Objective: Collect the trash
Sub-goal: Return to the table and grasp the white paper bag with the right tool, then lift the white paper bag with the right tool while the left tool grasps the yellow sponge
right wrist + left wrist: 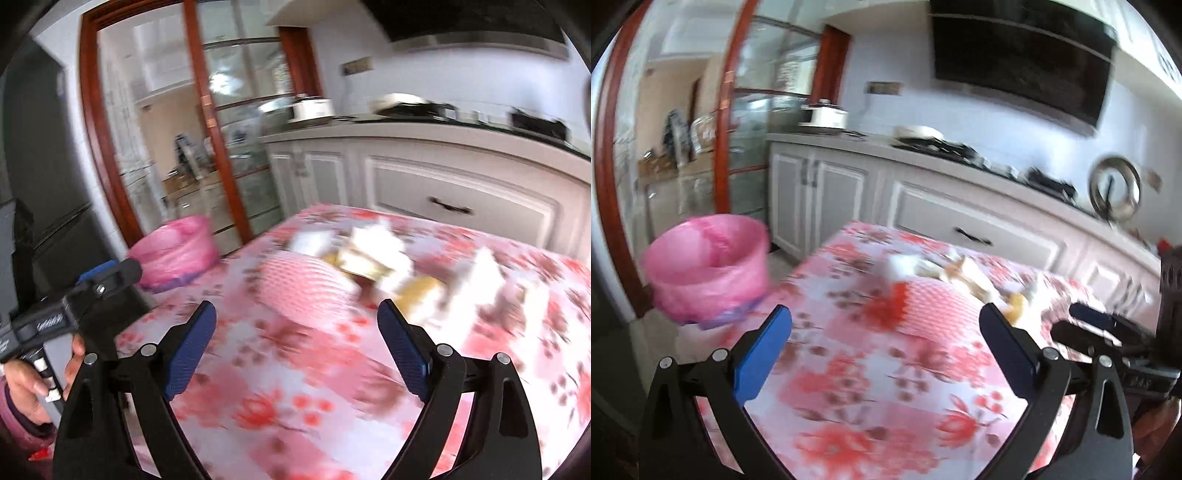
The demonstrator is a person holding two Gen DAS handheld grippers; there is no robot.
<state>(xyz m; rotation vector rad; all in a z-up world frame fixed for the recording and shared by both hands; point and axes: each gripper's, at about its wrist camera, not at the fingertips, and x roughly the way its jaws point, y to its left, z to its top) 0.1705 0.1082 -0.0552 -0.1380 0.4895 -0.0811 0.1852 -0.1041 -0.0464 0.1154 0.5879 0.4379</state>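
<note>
Pink flowery cloth covers the tabletop [295, 387], and the blurry heap of white and yellow paper trash [373, 254] lies in its middle; none looks picked up yet. The left gripper [884, 347] and right gripper [295, 339] both have jaws wide open, holding nothing; the round bin with a pink bag [709, 266] waits just past the tabletop's far left corner, so all the work is left.

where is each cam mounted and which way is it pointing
Left wrist: sits behind the left claw, jaws open, looking across the floral table at the trash pile, pink bin at left; the right claw shows at right.
Right wrist: sits behind the right claw, jaws open, facing the same table; the left claw and hand show at left.
Shared: table, trash, bin, cabinets.
</note>
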